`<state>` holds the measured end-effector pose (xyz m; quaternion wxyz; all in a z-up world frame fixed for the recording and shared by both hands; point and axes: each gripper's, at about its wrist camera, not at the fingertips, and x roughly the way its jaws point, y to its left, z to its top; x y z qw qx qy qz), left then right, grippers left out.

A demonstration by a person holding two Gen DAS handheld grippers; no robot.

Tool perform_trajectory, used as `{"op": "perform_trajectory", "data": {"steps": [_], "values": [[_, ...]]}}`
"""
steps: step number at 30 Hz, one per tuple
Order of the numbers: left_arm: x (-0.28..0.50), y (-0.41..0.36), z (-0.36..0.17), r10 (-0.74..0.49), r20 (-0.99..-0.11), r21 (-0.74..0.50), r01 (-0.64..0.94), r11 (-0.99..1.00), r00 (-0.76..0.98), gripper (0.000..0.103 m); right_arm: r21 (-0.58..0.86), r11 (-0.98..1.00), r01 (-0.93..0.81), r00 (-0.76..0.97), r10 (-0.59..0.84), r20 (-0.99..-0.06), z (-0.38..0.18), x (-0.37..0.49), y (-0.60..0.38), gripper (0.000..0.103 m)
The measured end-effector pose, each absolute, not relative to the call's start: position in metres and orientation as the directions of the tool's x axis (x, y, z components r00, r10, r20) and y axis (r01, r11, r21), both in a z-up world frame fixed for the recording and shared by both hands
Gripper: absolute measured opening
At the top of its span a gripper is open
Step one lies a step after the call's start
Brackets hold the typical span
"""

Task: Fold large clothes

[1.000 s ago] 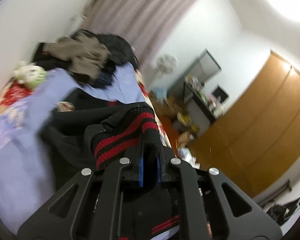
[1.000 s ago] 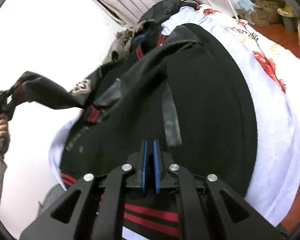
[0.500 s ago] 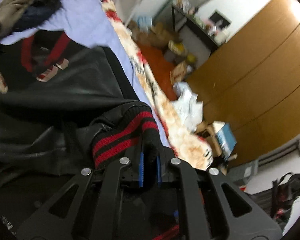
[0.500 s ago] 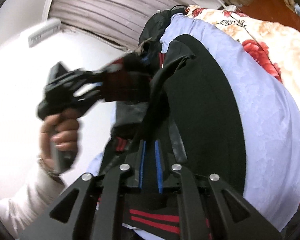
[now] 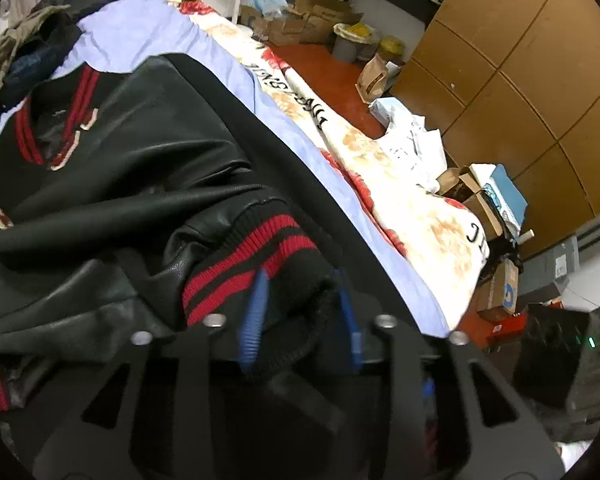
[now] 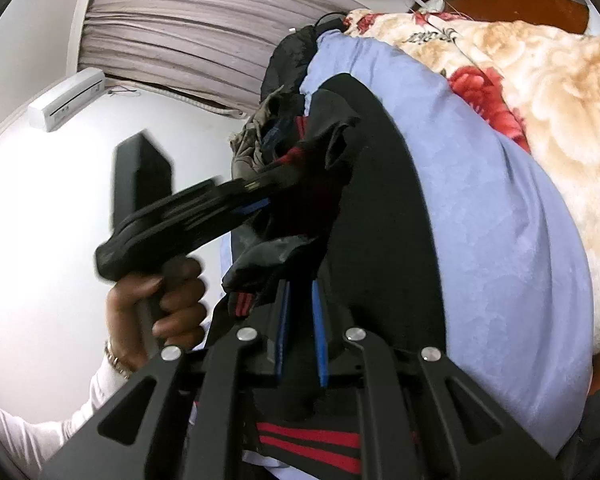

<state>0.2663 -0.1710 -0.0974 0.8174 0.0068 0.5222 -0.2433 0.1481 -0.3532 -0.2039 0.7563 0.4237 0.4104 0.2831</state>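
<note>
A black leather jacket [image 5: 112,168] with red-striped ribbed trim lies spread on the lilac sheet [image 5: 148,28] of a bed. My left gripper [image 5: 304,316] has its blue pads parted, with the sleeve's red-and-black cuff [image 5: 256,252] lying loosely between them over the jacket body. The left gripper also shows in the right wrist view [image 6: 260,200], held in a hand. My right gripper [image 6: 300,312] has its pads a little apart around black jacket fabric [image 6: 384,240] near the striped hem [image 6: 312,444].
A heap of other clothes [image 5: 24,40] lies at the bed's head. A floral quilt [image 5: 400,172] hangs off the bed's side. Boxes, bags and papers [image 5: 488,208] litter the red floor before the wooden wardrobe [image 5: 520,80].
My left gripper carried the cuffed sleeve from up in the air across and down onto the jacket body, then its pads opened. My right gripper's pads parted slightly.
</note>
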Motion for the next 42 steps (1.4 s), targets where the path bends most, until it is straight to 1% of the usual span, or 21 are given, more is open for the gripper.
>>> {"op": "perform_trajectory", "data": {"steps": [2,3,4,5,8,13,15,17,19,20,22,23,26,29,30,31,32,34,36,39,42], "values": [[0.260,-0.163,-0.088,-0.386,-0.849,-0.226,0.411,0.883,0.361,0.049,0.867,0.491,-0.080,0.502,0.772,-0.391,-0.204,0.148,-0.352,0.014],[0.256,-0.157,-0.084,-0.385,-0.844,-0.220,0.413,0.884,0.374,0.054,0.862,0.501,-0.079,0.500,0.768,-0.401,-0.205,0.147,-0.351,0.015],[0.251,-0.150,-0.080,-0.381,-0.838,-0.212,0.411,0.887,0.391,0.067,0.857,0.509,-0.079,0.498,0.765,-0.409,-0.205,0.147,-0.350,0.015],[0.248,-0.141,-0.076,-0.376,-0.830,-0.205,0.402,0.892,0.412,0.070,0.853,0.516,-0.079,0.496,0.763,-0.415,-0.206,0.147,-0.349,0.015],[0.245,-0.106,-0.074,-0.410,-0.794,-0.246,0.380,0.892,0.448,0.070,0.842,0.533,-0.080,0.499,0.753,-0.429,-0.205,0.146,-0.343,0.015],[0.259,-0.045,-0.099,-0.365,-0.771,-0.242,0.289,0.926,0.522,0.070,0.802,0.588,-0.106,0.497,0.730,-0.469,-0.201,0.146,-0.330,0.015],[0.271,-0.024,-0.120,-0.336,-0.784,-0.244,0.238,0.940,0.522,0.070,0.736,0.658,-0.160,0.509,0.694,-0.509,-0.190,0.144,-0.318,0.015],[0.278,-0.012,-0.133,-0.323,-0.793,-0.246,0.214,0.945,0.516,0.060,0.666,0.717,-0.207,0.511,0.659,-0.552,-0.178,0.144,-0.305,0.015],[0.287,0.000,-0.149,-0.282,-0.820,-0.212,0.193,0.958,0.499,0.038,0.598,0.764,-0.241,0.520,0.622,-0.585,-0.162,0.148,-0.289,0.015],[0.290,0.005,-0.153,-0.275,-0.825,-0.213,0.180,0.960,0.493,0.033,0.577,0.773,-0.265,0.523,0.618,-0.587,-0.152,0.153,-0.279,0.015],[0.296,0.017,-0.162,-0.261,-0.834,-0.220,0.140,0.965,0.486,0.008,0.556,0.771,-0.309,0.510,0.628,-0.588,-0.139,0.166,-0.258,0.015],[0.298,0.024,-0.168,-0.241,-0.847,-0.211,0.116,0.970,0.474,0.003,0.544,0.774,-0.324,0.505,0.628,-0.593,-0.132,0.174,-0.247,0.015],[0.303,0.041,-0.181,-0.225,-0.864,-0.222,0.061,0.973,0.451,0.003,0.505,0.780,-0.368,0.478,0.625,-0.617,-0.119,0.207,-0.210,0.015],[0.301,0.054,-0.186,-0.209,-0.868,-0.222,0.024,0.975,0.451,0.003,0.434,0.828,-0.354,0.467,0.559,-0.685,-0.124,0.237,-0.188,0.014],[0.300,0.055,-0.187,-0.206,-0.869,-0.219,0.023,0.976,0.450,0.003,0.410,0.849,-0.332,0.458,0.525,-0.717,-0.130,0.248,-0.187,0.013],[0.299,0.057,-0.189,-0.204,-0.871,-0.217,0.021,0.976,0.447,0.003,0.396,0.864,-0.313,0.446,0.501,-0.741,-0.138,0.256,-0.190,0.009],[0.297,0.060,-0.190,-0.205,-0.871,-0.220,0.017,0.975,0.446,0.003,0.373,0.883,-0.285,0.432,0.466,-0.772,-0.148,0.262,-0.194,0.002],[0.295,0.067,-0.191,-0.218,-0.868,-0.243,0.001,0.970,0.446,0.003,0.329,0.913,-0.243,0.409,0.404,-0.818,-0.167,0.269,-0.210,0.000],[0.292,0.075,-0.191,-0.236,-0.862,-0.270,-0.013,0.963,0.450,0.003,0.353,0.915,-0.196,0.343,0.401,-0.849,-0.193,0.273,-0.234,0.000],[0.291,0.074,-0.190,-0.245,-0.860,-0.282,-0.018,0.959,0.447,0.003,0.398,0.898,-0.185,0.298,0.438,-0.848,-0.211,0.274,-0.252,0.000],[0.289,0.073,-0.190,-0.227,-0.864,-0.268,-0.029,0.963,0.449,0.003,0.388,0.897,-0.213,0.298,0.438,-0.848,-0.192,0.271,-0.248,0.000]]}}
